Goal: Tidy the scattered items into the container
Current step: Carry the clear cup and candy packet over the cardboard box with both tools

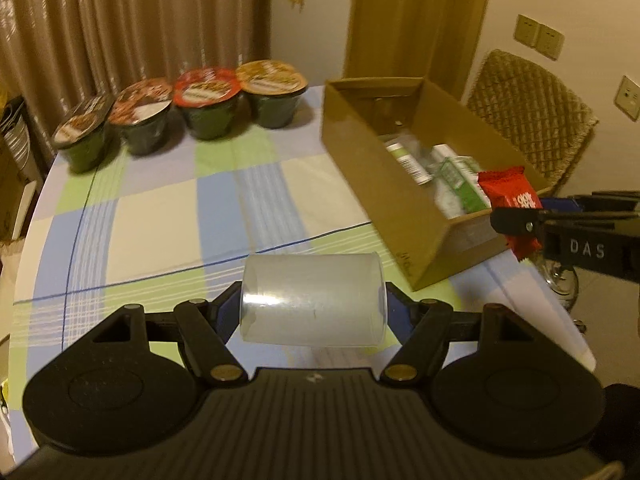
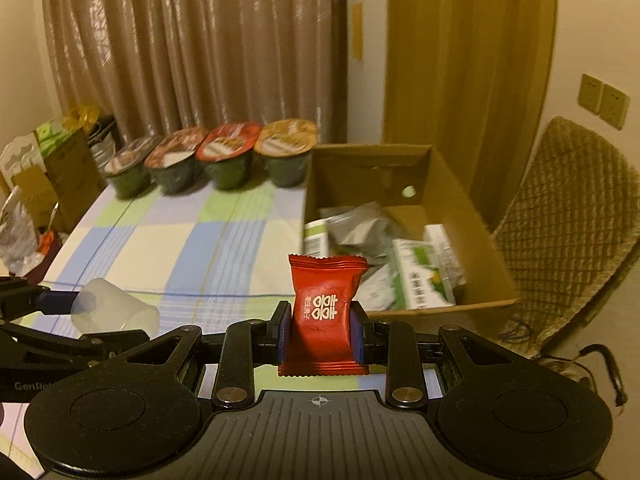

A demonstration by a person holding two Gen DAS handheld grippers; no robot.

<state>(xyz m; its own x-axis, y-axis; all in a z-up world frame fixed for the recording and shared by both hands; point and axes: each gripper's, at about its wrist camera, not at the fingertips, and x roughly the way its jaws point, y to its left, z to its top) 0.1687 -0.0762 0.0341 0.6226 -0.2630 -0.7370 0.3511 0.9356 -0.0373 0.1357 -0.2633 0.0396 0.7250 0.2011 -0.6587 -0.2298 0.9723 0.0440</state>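
Left gripper [image 1: 314,304] jaws clamped on clear plastic cup [image 1: 313,300], right gripper [image 2: 322,330] jaws clamped on red candy packet [image 2: 325,314]; both above worktop [image 1: 160,216] near cardboard box [image 1: 384,184].

Quick count: four lidded noodle bowls [image 1: 192,104] in a row, one cardboard box [image 1: 372,184], one clear plastic cup [image 1: 314,300], one red candy packet [image 2: 325,312], one wicker chair [image 2: 568,232], and two grippers. Can't count what's inside the box.
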